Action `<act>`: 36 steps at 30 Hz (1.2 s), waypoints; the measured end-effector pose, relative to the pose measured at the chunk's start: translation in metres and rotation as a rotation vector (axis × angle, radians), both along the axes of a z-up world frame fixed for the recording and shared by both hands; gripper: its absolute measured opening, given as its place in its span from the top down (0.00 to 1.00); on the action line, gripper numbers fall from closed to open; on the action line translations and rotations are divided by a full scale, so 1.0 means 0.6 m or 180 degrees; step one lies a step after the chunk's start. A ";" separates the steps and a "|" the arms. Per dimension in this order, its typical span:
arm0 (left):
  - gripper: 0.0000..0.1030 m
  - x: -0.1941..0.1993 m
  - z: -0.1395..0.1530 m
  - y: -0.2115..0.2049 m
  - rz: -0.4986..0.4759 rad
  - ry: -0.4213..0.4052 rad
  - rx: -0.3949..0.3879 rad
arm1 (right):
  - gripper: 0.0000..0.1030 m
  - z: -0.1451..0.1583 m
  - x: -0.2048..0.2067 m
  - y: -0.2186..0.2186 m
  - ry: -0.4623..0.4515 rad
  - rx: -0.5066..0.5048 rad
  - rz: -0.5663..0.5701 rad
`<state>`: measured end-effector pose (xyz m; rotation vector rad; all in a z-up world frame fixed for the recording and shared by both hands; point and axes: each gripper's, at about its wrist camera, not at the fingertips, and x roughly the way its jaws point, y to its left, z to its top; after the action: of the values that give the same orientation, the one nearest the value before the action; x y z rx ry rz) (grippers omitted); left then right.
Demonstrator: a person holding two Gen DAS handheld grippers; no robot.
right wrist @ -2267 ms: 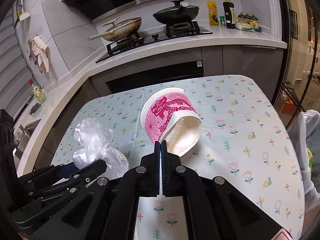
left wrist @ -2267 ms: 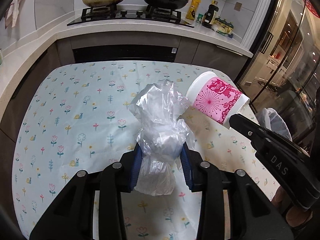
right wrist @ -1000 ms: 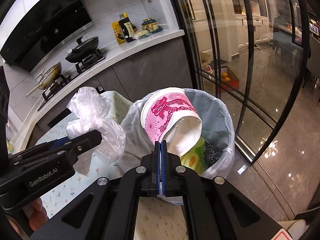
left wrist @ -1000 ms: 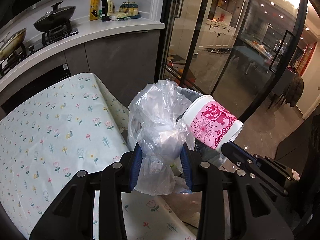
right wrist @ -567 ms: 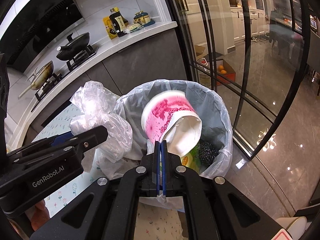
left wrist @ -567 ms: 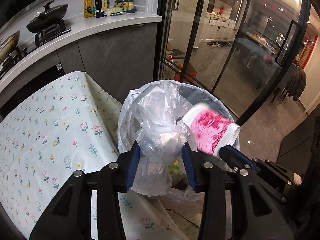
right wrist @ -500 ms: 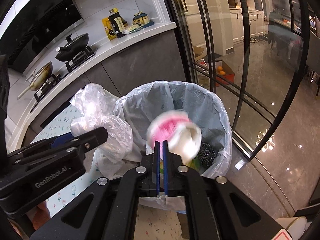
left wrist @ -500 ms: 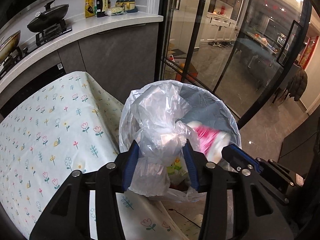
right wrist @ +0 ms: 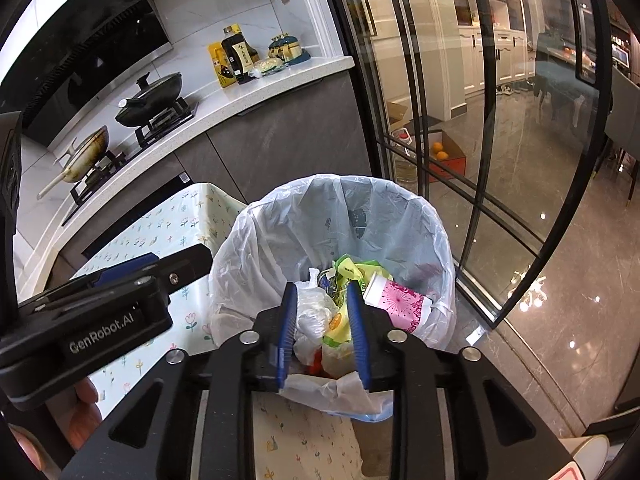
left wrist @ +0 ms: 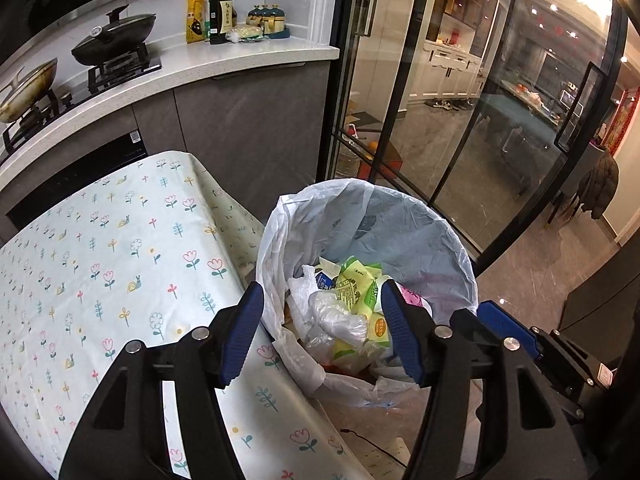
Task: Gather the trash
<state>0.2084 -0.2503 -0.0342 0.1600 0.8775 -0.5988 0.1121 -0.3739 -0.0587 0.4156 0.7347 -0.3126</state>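
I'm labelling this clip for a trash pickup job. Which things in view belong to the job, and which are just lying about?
Part of the job:
bin
pink cup in the bin
crumpled plastic bag in the bin
left gripper, open
right gripper, open

Just lying about:
black pan
sauce bottle
tablecloth

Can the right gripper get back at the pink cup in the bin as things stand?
Probably yes: the right gripper is open and empty above the bin, and the pink cup lies uncovered on top of the trash.
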 end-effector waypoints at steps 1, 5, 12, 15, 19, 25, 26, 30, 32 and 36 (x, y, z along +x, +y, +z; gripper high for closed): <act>0.44 -0.001 0.003 0.005 0.0014 -0.0007 -0.0012 | 0.68 0.004 -0.004 0.002 -0.0004 -0.0017 -0.0003; 0.44 -0.008 0.016 0.028 0.0084 -0.0040 -0.0046 | 0.58 0.018 -0.018 0.011 0.0005 -0.0094 0.0027; 0.33 -0.033 0.037 0.072 0.0246 -0.0152 -0.0042 | 0.43 0.041 -0.043 0.038 0.0102 -0.0303 0.0129; 0.33 -0.046 0.039 0.089 0.0298 -0.0164 -0.0003 | 0.39 0.049 -0.057 0.054 0.0161 -0.0412 0.0192; 0.23 -0.068 0.042 0.108 0.0392 -0.0246 0.0052 | 0.30 0.057 -0.078 0.076 0.0212 -0.0561 0.0257; 0.15 -0.102 0.044 0.129 0.0458 -0.0304 0.0101 | 0.22 0.062 -0.112 0.098 0.0310 -0.0705 0.0292; 0.15 -0.108 0.043 0.130 0.0452 -0.0327 0.0126 | 0.21 0.062 -0.117 0.101 0.0348 -0.0747 0.0299; 0.14 -0.132 0.040 0.140 0.0465 -0.0351 0.0192 | 0.18 0.061 -0.140 0.108 0.0404 -0.0778 0.0300; 0.13 -0.142 0.038 0.146 0.0480 -0.0344 0.0195 | 0.17 0.059 -0.151 0.109 0.0410 -0.0735 0.0300; 0.13 -0.164 0.033 0.151 0.0500 -0.0367 0.0264 | 0.17 0.054 -0.169 0.111 0.0441 -0.0688 0.0317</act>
<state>0.1098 -0.1597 -0.0145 0.1967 0.7951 -0.4029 0.0110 -0.3073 -0.0260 0.1532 0.8445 -0.3255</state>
